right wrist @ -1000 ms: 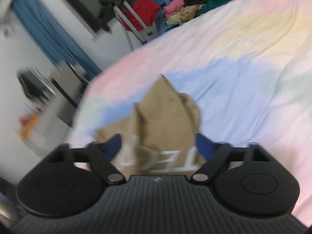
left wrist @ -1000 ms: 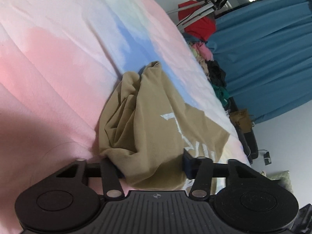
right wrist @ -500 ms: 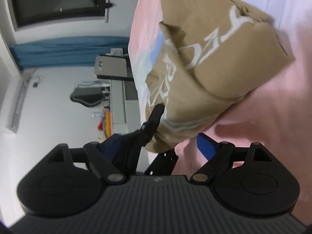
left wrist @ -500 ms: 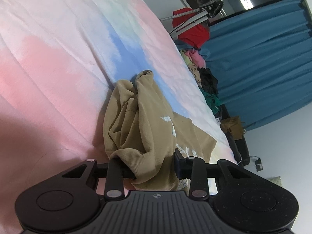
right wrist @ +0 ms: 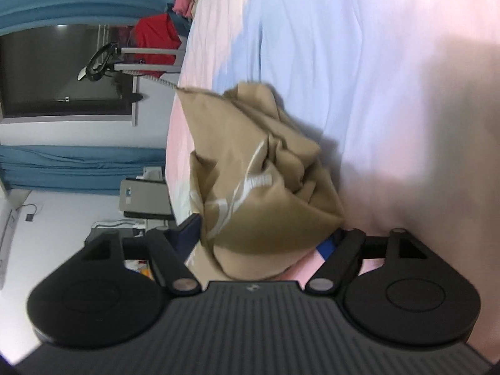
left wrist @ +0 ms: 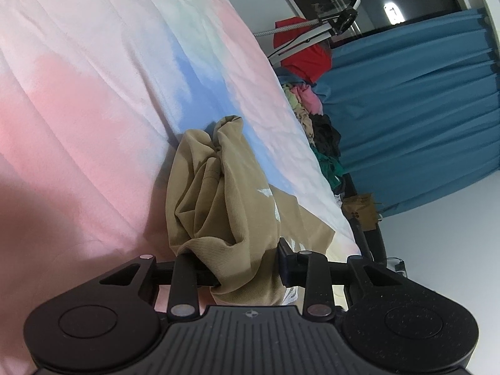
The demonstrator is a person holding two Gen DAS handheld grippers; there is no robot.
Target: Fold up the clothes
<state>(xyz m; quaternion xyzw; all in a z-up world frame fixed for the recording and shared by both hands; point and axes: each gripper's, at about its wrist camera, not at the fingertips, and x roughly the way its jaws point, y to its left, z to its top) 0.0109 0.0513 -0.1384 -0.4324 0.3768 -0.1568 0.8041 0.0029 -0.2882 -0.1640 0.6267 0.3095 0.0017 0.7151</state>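
A tan garment with white lettering lies crumpled in a bunch on a pastel pink, blue and white bedspread. My left gripper has its jaws partly closed around the garment's near ribbed edge, with cloth bunched between the fingers. In the right wrist view the same garment fills the space between the blue-padded fingers of my right gripper, which stands wide open around its near end. The tips of both grippers are partly hidden by cloth.
A pile of mixed clothes lies at the bed's far edge. Behind it are a blue curtain, a red cloth on a metal rack and a cardboard box. A dark window and grey furniture are beside the bed.
My left gripper's jaws have closed in on the garment's near edge. My right gripper rolled sideways and moved up to the garment, which now sits between its open fingers.
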